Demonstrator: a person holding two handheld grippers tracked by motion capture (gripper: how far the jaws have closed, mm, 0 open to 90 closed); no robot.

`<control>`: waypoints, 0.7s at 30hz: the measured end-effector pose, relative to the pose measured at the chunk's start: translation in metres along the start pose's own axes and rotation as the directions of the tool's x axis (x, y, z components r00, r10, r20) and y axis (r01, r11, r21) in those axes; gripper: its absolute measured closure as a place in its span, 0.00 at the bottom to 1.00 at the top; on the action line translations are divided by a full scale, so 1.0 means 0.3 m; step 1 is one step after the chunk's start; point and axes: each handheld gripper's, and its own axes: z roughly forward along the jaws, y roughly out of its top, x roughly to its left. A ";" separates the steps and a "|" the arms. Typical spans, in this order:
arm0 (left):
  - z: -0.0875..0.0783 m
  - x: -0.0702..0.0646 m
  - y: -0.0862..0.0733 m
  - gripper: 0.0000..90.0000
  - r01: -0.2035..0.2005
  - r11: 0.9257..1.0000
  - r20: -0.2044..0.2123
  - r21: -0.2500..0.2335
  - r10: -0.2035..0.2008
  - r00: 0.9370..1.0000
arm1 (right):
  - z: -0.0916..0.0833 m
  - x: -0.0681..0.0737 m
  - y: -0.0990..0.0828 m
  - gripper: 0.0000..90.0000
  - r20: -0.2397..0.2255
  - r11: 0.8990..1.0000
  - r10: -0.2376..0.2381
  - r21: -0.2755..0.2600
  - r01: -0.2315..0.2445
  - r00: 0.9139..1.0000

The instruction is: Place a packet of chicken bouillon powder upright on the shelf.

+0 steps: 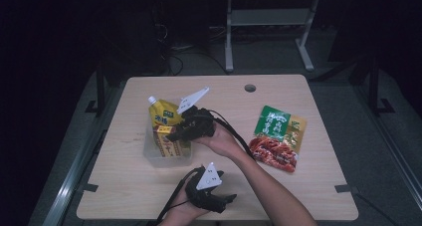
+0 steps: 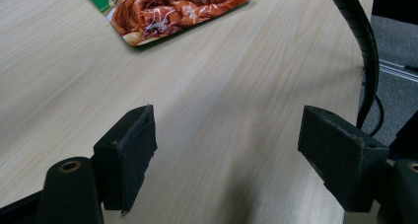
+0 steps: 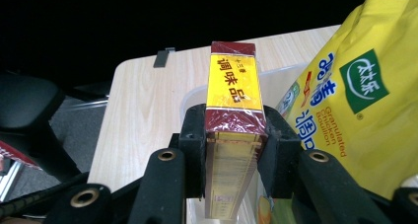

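Dark room, pale wooden table [image 1: 298, 186]. The right gripper [image 1: 174, 135] clamps a yellow box [image 3: 231, 135] over the clear bin [image 1: 149, 154], left of centre; lower it upright beside the pouch [image 1: 163, 112]. The left gripper [image 1: 231, 198] rests open, near.

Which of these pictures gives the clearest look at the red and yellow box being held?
The right gripper view: the red and yellow box sits close up between that tool's jaws, its yellow label readable. The high view shows the box small, partly covered by the right tool, at the clear tub.
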 end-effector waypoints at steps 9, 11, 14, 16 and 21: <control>0.000 0.000 -0.001 0.24 0.004 1.000 0.003 0.003 -0.004 1.000 | 0.023 0.010 -0.021 0.73 0.017 1.000 0.014 0.014 -0.015 1.000; 0.000 0.000 -0.001 0.24 0.004 1.000 0.002 0.004 -0.004 1.000 | 0.022 0.010 -0.022 0.73 0.018 1.000 0.016 0.013 -0.017 1.000; 0.000 0.000 -0.001 0.24 0.005 1.000 0.002 0.004 -0.005 1.000 | 0.022 0.012 -0.026 0.73 0.023 0.999 0.025 0.021 -0.025 0.999; 0.000 -0.001 -0.001 0.24 0.004 1.000 0.002 0.004 -0.004 1.000 | 0.025 0.015 -0.031 0.72 0.023 0.999 0.026 0.029 -0.027 0.999; 0.000 0.000 -0.002 0.24 -0.007 1.000 0.000 0.007 0.007 1.000 | 0.038 0.023 -0.044 0.70 0.027 0.998 0.026 0.060 -0.028 0.999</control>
